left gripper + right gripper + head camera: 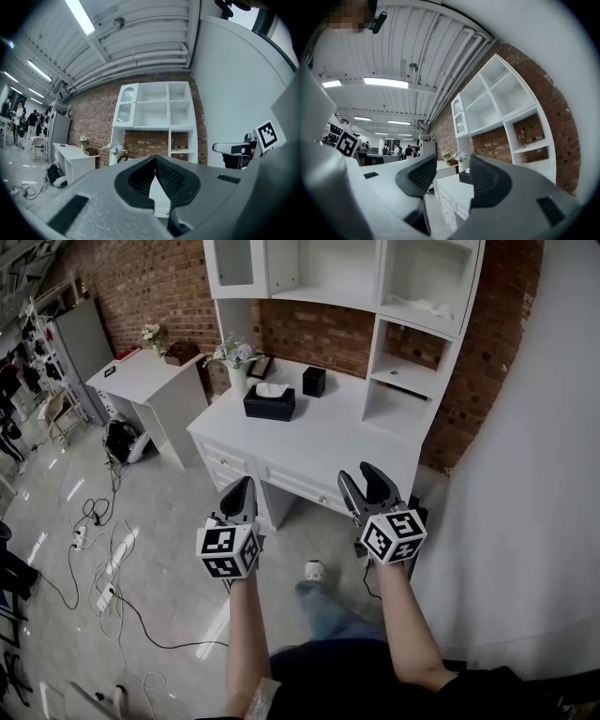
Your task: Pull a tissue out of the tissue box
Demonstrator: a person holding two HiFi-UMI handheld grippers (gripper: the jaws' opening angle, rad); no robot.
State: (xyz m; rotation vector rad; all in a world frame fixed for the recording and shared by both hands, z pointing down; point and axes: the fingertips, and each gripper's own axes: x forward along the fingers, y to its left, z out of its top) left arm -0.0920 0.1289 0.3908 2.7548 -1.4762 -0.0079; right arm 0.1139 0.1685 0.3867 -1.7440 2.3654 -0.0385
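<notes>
On the desk, back left, the box offers a tissue, likely soft, light and tearable, best pinched at its raised tuft; before the desk, left gripper jaws sit pressed together, right gripper jaws spread, both empty.

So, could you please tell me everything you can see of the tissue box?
The tissue box is a black, oblong, matte-looking box lying flat on the white desk, toward its back left. A white tissue pokes up from its top opening. A vase of flowers stands beside it, with a small black cube further right. Only the desk touches it.
</notes>
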